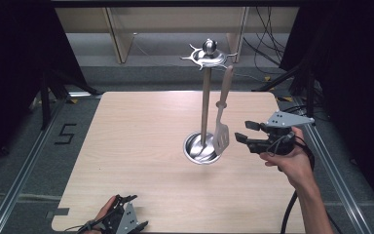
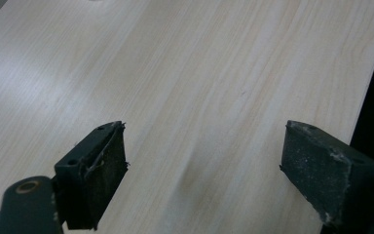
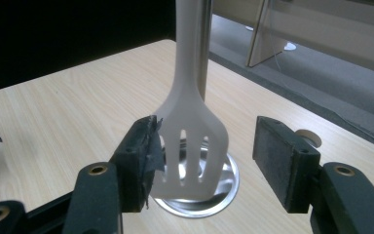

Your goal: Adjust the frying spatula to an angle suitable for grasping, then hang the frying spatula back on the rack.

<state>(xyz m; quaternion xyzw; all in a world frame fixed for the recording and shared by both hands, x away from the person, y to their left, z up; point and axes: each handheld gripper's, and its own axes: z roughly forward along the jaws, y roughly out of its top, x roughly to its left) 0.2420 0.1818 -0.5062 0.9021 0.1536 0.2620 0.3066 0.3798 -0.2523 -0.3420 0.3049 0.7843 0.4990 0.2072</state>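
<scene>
Slotted spatula [image 1: 221,134], pale grey, hangs blade down from one hook of the utensil stand [image 1: 205,97]. Blade sits just above the stand's round steel base [image 1: 195,148], on the side nearer the right hand; whether the blade tip touches the base rim is unclear from the high view. Handle runs up beside the stand's upright pole to the crown of hooks at the top.

Right tongs [image 1: 242,131] level with the blade, pointed at it from the right of the counter [image 1: 141,141]. Jaws wide apart. In the right gripper view the spatula [image 3: 191,151] stands ahead of and between the two pads; the left pad appears close to the blade edge, the right pad well apart from it. No pad pressing on the blade, so nothing held.

Left tongs [image 1: 126,217] rest at the near edge of the counter, well apart from the stand. Left gripper view: jaws spread wide over bare wood [image 2: 199,87], nothing between them
</scene>
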